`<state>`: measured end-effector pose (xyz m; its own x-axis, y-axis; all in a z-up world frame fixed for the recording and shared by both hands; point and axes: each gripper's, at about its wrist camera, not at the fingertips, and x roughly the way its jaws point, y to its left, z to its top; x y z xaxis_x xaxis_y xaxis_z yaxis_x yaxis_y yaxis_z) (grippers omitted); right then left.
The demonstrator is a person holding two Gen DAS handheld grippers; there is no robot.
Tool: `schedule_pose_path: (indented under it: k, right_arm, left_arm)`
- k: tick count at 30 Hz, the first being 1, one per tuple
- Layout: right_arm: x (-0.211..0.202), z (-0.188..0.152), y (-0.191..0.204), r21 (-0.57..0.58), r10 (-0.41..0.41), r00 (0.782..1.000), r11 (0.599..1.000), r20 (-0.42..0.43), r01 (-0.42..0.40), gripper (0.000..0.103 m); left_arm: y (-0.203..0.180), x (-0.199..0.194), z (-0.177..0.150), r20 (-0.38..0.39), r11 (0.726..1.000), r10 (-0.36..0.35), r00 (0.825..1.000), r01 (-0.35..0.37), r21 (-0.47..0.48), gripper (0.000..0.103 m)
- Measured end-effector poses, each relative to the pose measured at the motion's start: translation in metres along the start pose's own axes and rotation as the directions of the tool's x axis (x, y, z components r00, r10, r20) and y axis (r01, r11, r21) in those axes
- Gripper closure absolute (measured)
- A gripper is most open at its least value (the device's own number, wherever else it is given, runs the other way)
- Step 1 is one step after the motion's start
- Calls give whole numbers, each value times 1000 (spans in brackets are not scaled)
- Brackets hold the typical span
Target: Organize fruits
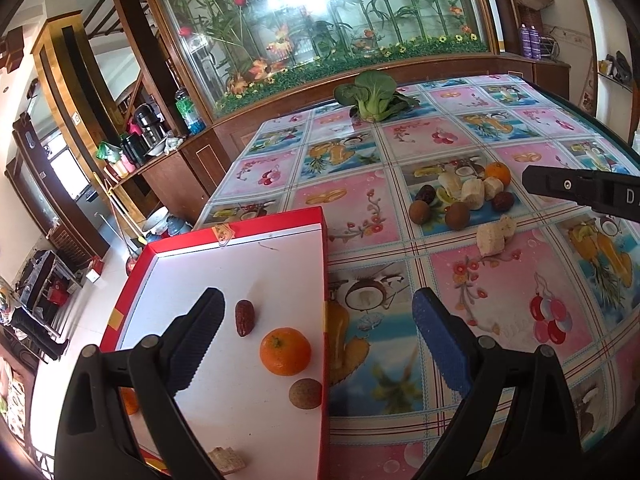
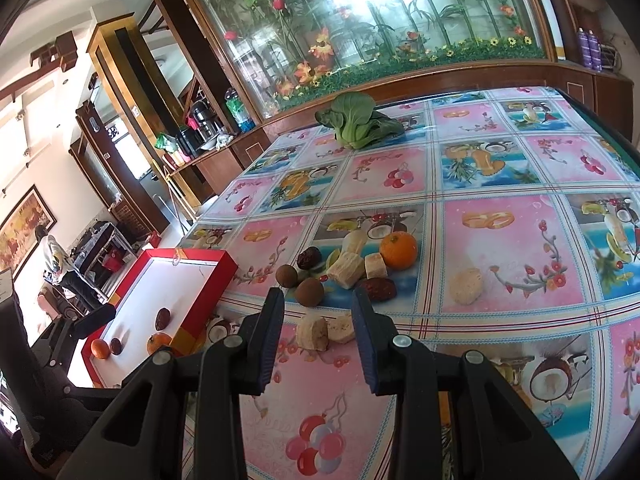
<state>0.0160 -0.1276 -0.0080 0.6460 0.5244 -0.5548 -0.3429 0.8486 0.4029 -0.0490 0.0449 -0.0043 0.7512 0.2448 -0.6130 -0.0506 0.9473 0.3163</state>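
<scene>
- Sorting is partly done: the red box (image 1: pixel 120 304) at lower left of the left view already holds an orange (image 1: pixel 285 351), a red date (image 1: pixel 244 318) and a longan (image 1: pixel 305 393).
- The left hand-held gripper (image 1: pixel 318 344) gapes wide and empty over the box edge.
- The right hand-held gripper (image 2: pixel 318 336), open and empty, frames two pale chunks (image 2: pixel 325 331) (banana, probably) on the worktop (image 2: pixel 512 320); next, I judge, it should descend and close gently.

Each hand-held gripper (image 2: pixel 318 332) is matte black plastic with silver rivets; fingers (image 1: pixel 440 344) carry dark blue, ribbed pads.
</scene>
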Motion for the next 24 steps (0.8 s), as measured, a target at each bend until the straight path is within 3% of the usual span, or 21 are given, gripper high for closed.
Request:
schedule_pose_path:
  k: [13, 18, 24]
  right_arm:
    - [-2, 2, -5, -6, -20, 1000, 1000, 0, 20, 69]
    - [-16, 12, -40, -30, -137, 990, 990, 19, 138, 69]
    - [-21, 18, -95, 48, -217, 975, 975, -40, 218, 69]
  left_arm:
    - [-4, 11, -3, -23, 1000, -23, 999, 24, 7, 8]
    - [-2, 18, -7, -57, 998, -64, 996, 65, 21, 8]
    - [2, 23, -10, -66, 990, -124, 990, 128, 56, 8]
